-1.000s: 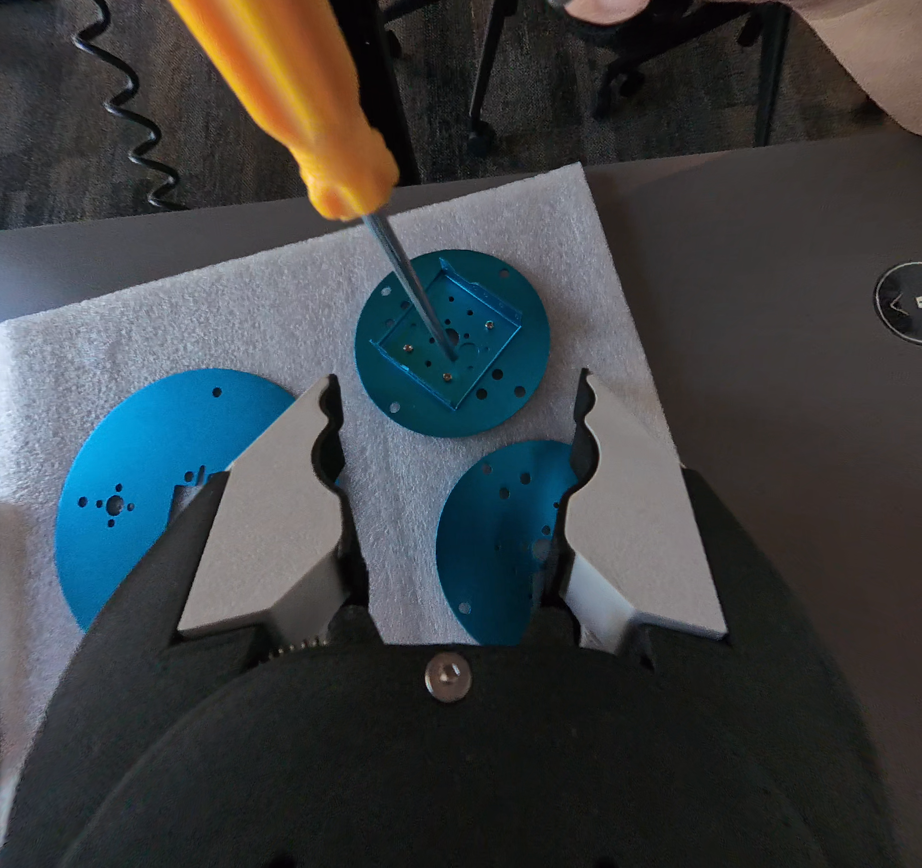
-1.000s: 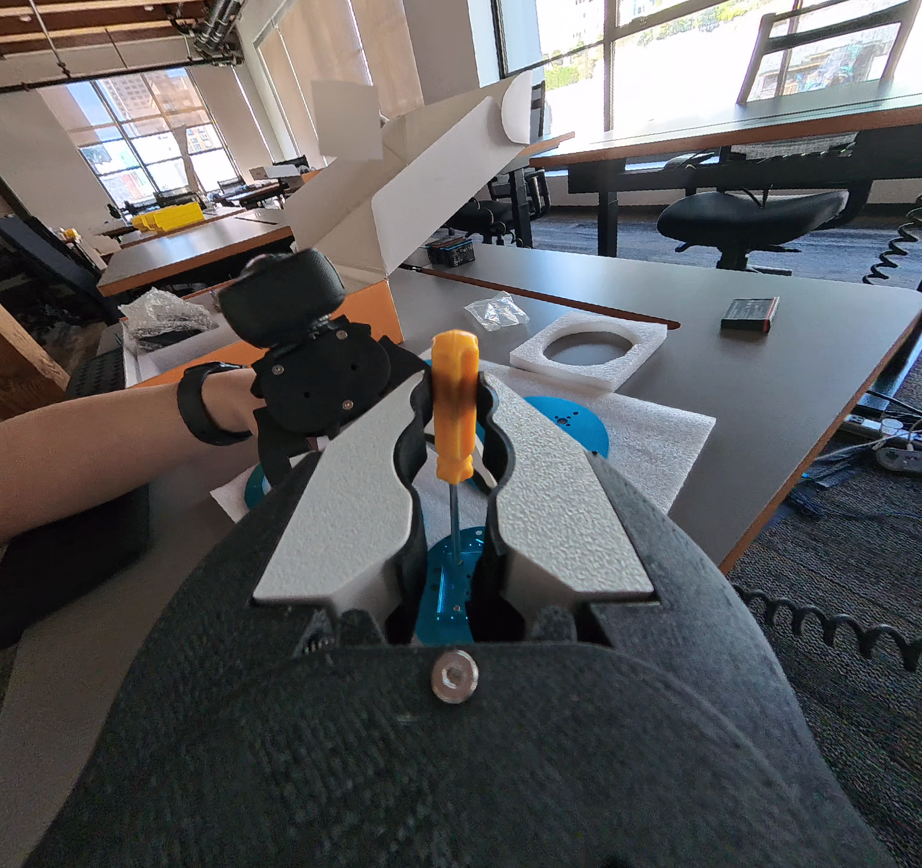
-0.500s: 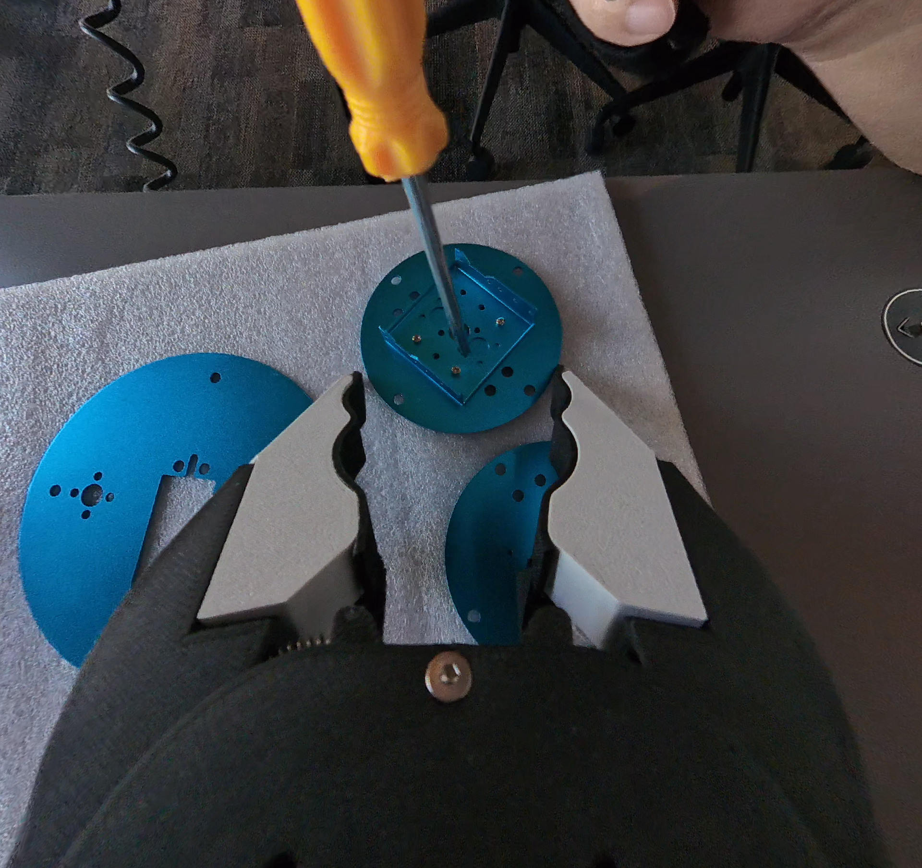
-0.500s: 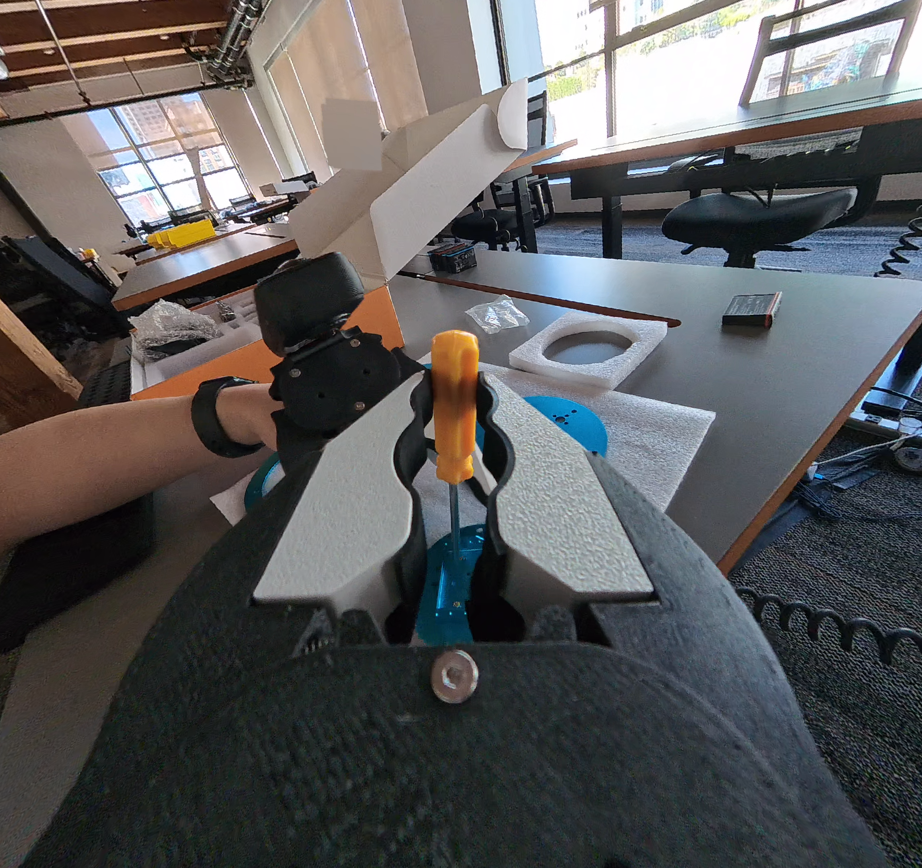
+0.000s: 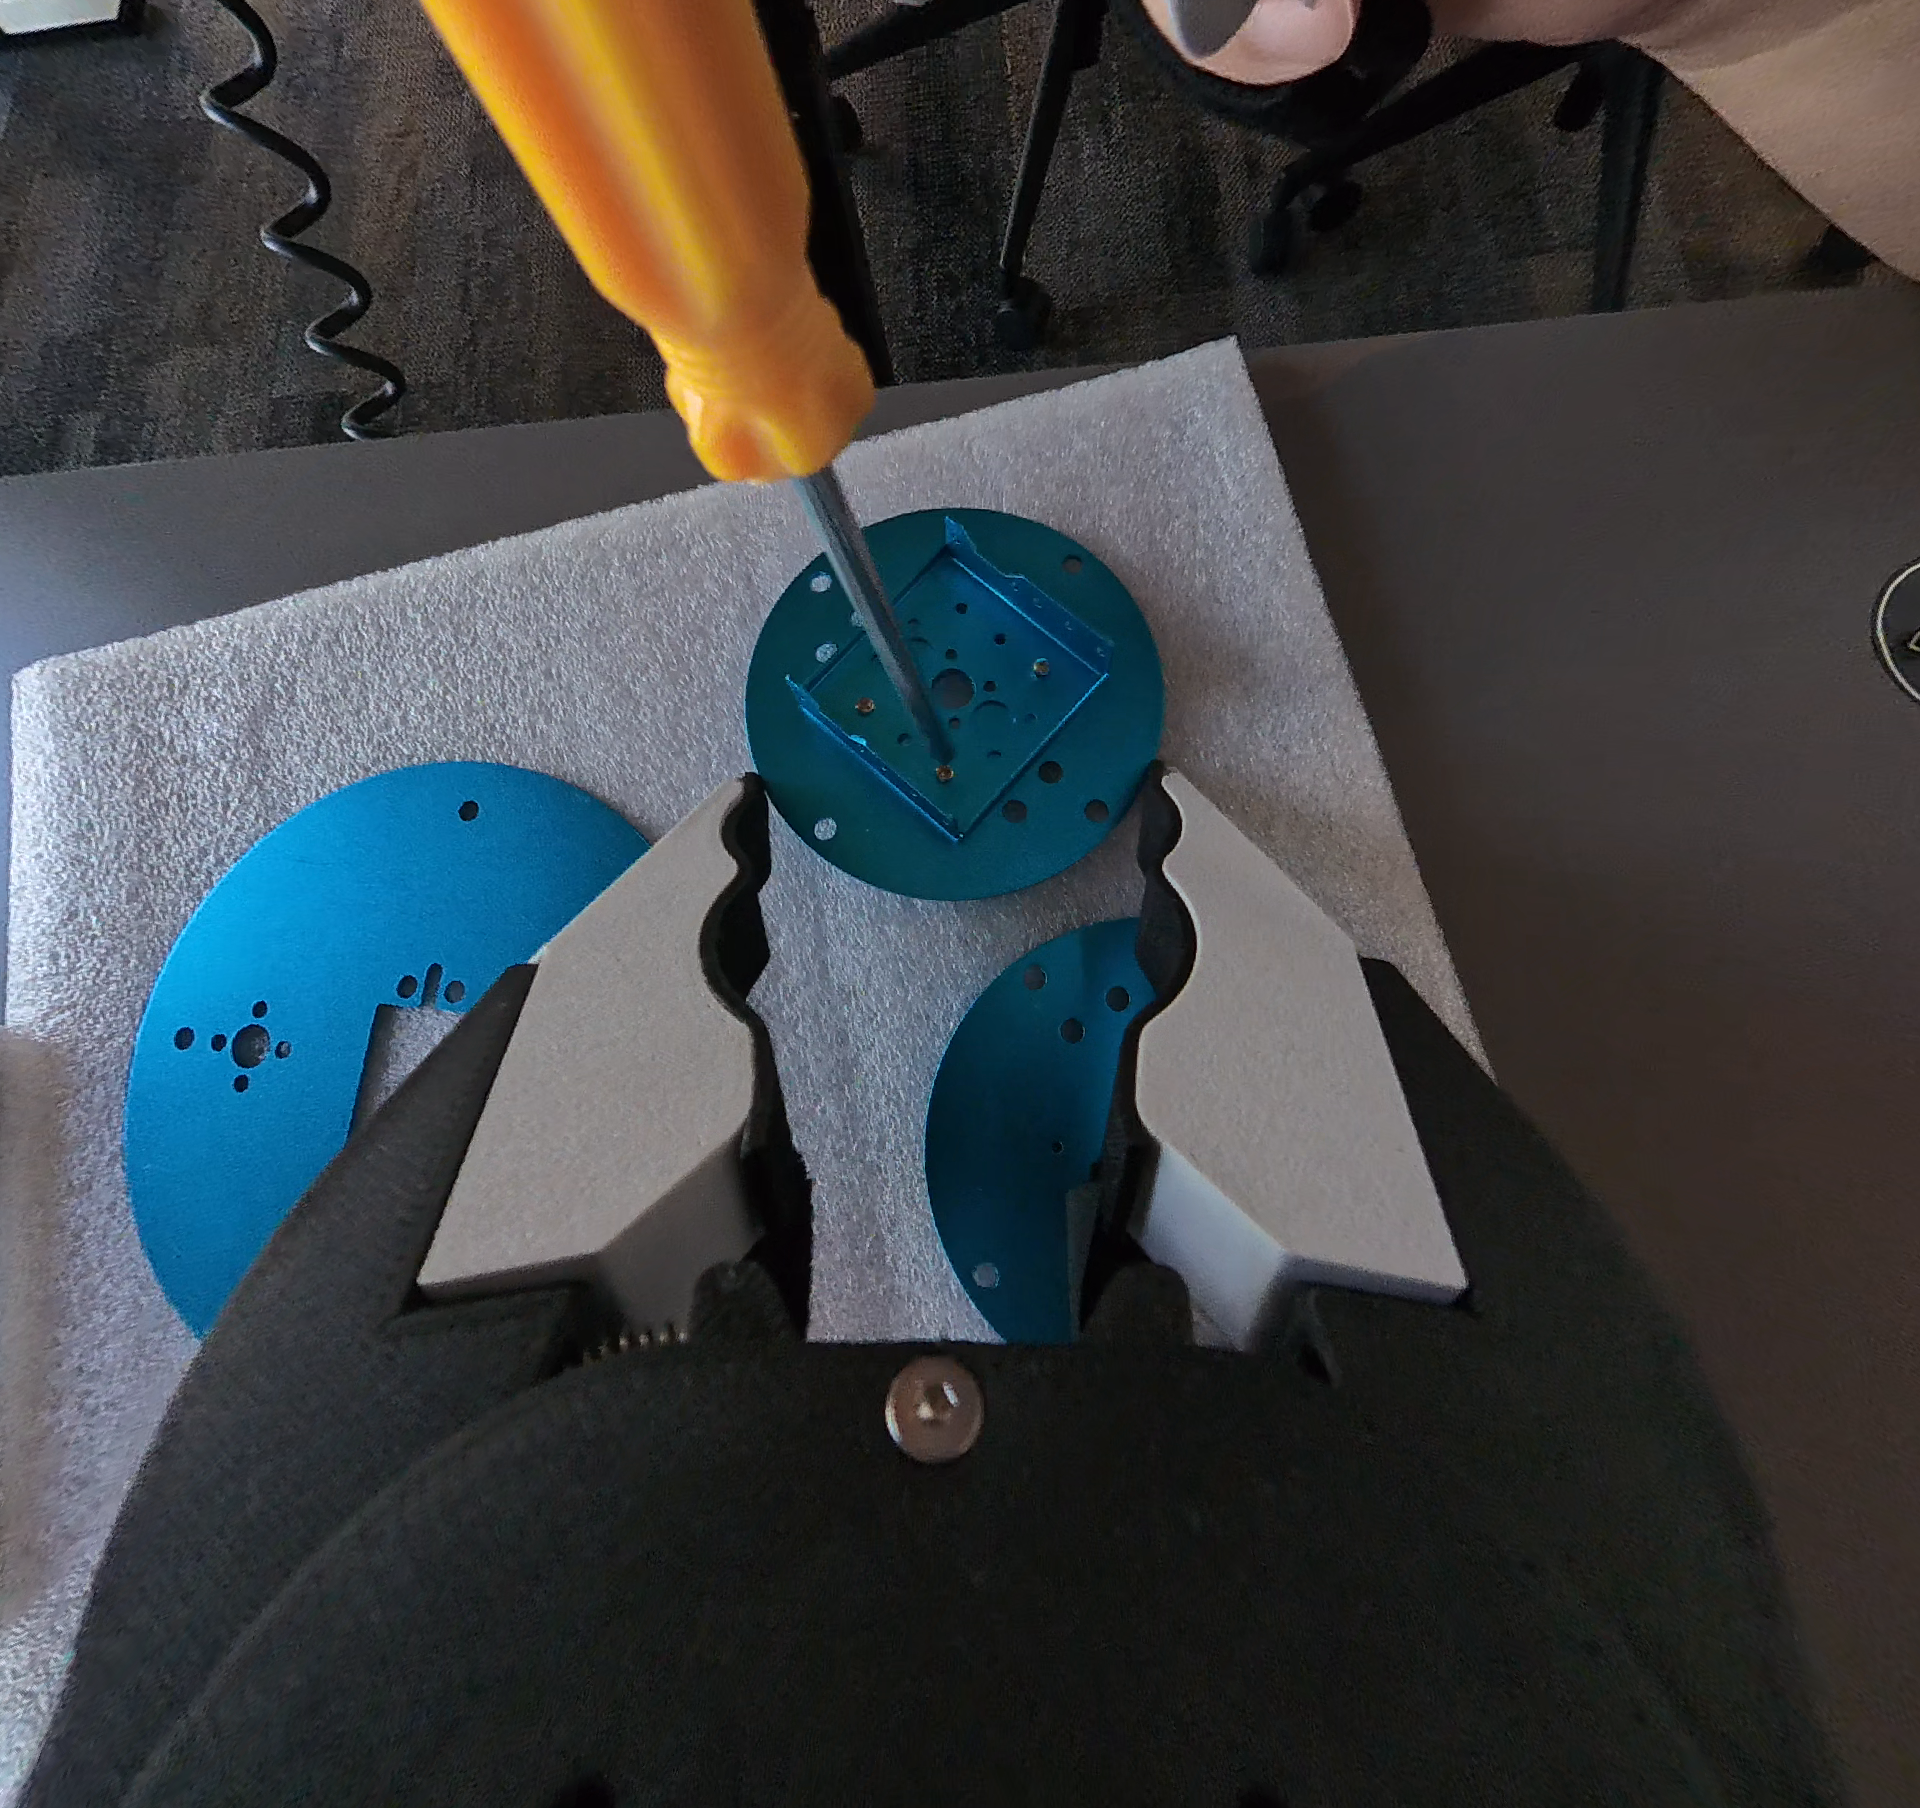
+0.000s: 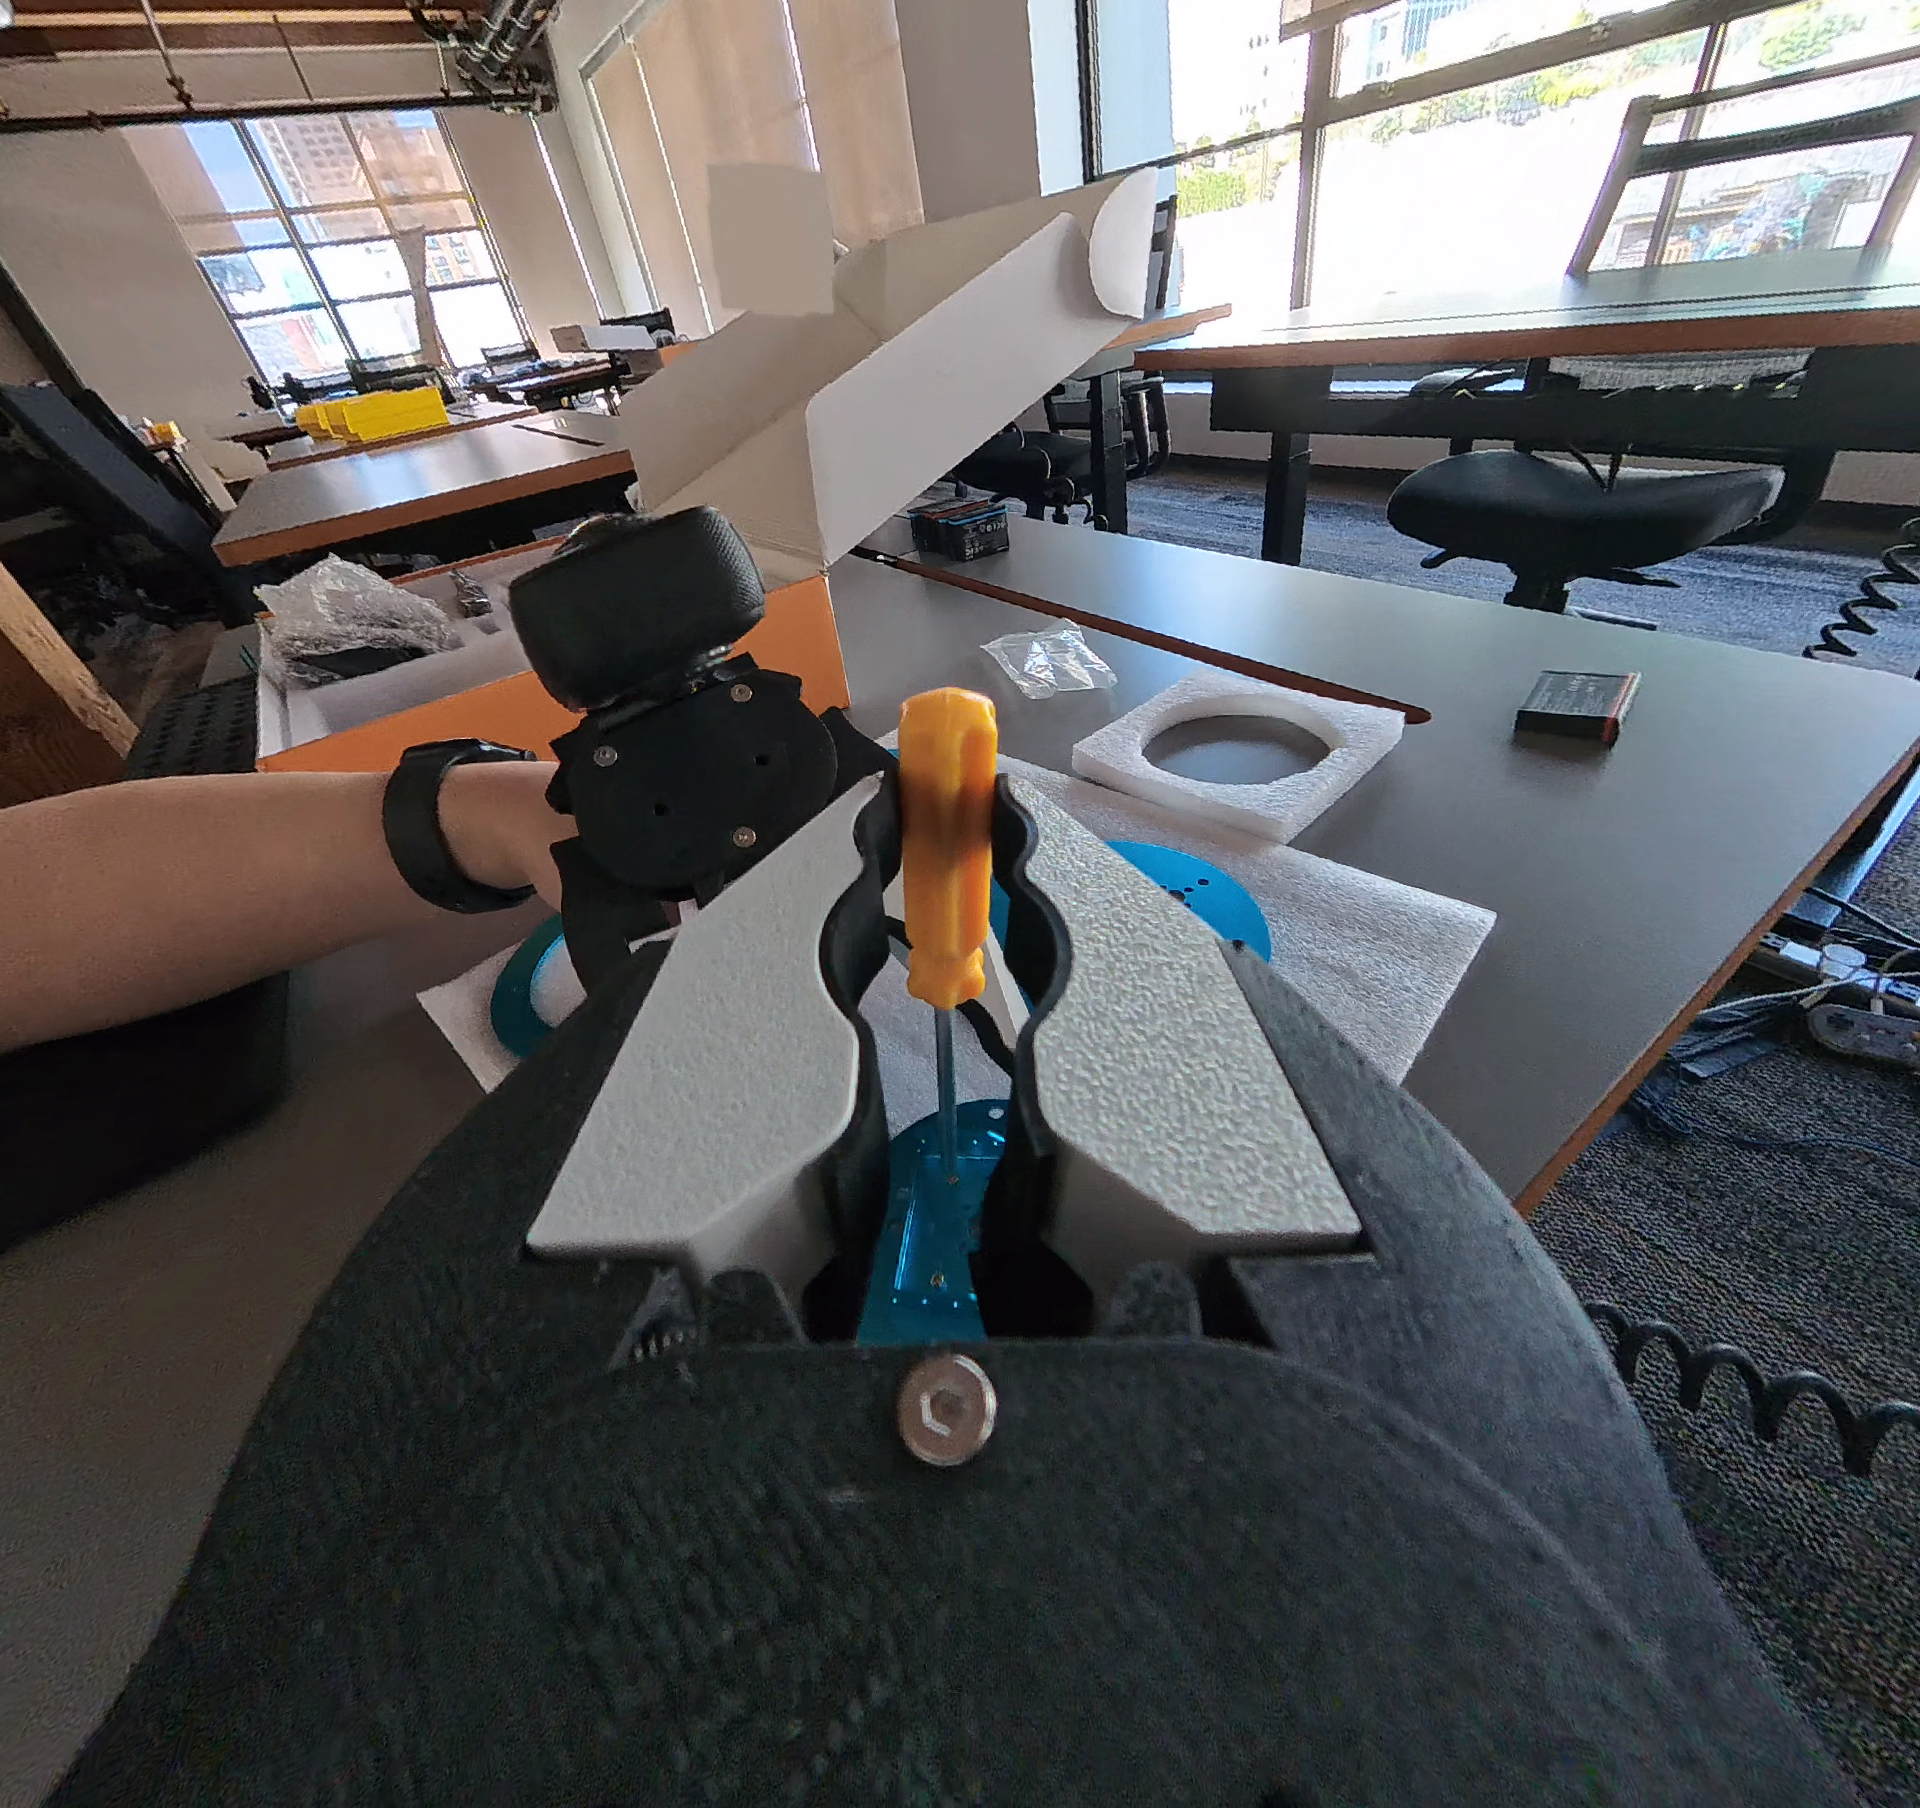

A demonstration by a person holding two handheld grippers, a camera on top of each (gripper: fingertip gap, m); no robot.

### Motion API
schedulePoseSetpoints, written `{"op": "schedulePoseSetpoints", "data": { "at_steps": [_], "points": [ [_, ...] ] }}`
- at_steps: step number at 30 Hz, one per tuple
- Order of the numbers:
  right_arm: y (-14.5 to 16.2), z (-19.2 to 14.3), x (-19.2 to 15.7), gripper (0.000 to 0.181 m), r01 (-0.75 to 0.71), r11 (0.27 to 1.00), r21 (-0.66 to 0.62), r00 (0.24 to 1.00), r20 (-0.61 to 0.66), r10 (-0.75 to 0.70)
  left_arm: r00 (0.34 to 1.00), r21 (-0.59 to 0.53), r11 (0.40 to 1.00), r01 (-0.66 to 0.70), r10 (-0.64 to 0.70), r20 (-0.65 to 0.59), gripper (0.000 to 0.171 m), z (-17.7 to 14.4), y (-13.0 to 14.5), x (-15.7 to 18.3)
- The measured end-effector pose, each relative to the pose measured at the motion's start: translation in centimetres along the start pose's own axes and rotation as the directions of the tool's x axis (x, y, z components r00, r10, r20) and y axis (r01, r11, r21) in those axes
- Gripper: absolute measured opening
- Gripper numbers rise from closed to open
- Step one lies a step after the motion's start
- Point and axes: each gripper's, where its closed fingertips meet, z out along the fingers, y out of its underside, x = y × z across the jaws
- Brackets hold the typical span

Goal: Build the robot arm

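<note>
Clamping the orange plastic handle of a screwdriver (image 6: 948, 854) between its two grey fingers, the right gripper (image 6: 945, 823) keeps the tool nearly upright. The thin metal shaft goes down from the handle, and its tip rests on a small brass-coloured screw (image 5: 944, 772) inside a square blue metal bracket (image 5: 951, 693). This bracket sits on top of a small round blue metal plate with many holes (image 5: 1091, 678).

The left gripper (image 5: 951, 802) hovers low above the same plate with its jaws apart and nothing between them; the fingertips stand at the near edge of the plate, one on each side. Whether they touch it, I cannot tell.

Under the right finger of this gripper lies a second round blue plate (image 5: 1029, 1124), half hidden. To the left lies a larger round blue plate with a square cut-out (image 5: 312, 969). All three plates lie on a white sheet of thin foam (image 5: 499, 636), spread on the dark grey surface (image 5: 1621, 719).

Farther away, in the right wrist view, there are a white square foam block with a round hole (image 6: 1236, 750), a small clear plastic bag (image 6: 1047, 659), a small black flat box (image 6: 1577, 704) and an open orange and white cardboard box (image 6: 831, 428). A black coiled cable (image 5: 312, 231) hangs beyond the edge of the surface, over the carpet.
</note>
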Motion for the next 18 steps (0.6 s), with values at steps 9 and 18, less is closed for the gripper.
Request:
{"op": "schedulePoseSetpoints", "data": {
  "at_steps": [9,18],
  "points": [
    [0.24,0.13,-0.07,0.014,0.01,1.0,-0.011,1.0,0.007,-0.01,0.999,-0.003,1.0,-0.03,0.03,0.016,0.071,-0.08,-0.11,0.04],
    [0.07,0.12,-0.34,0.014,0.033,0.999,-0.009,0.999,0.007,-0.033,0.999,-0.01,0.999,-0.038,0.039,0.017,0.071,-0.17,-0.08,0.1]
  ]
}}
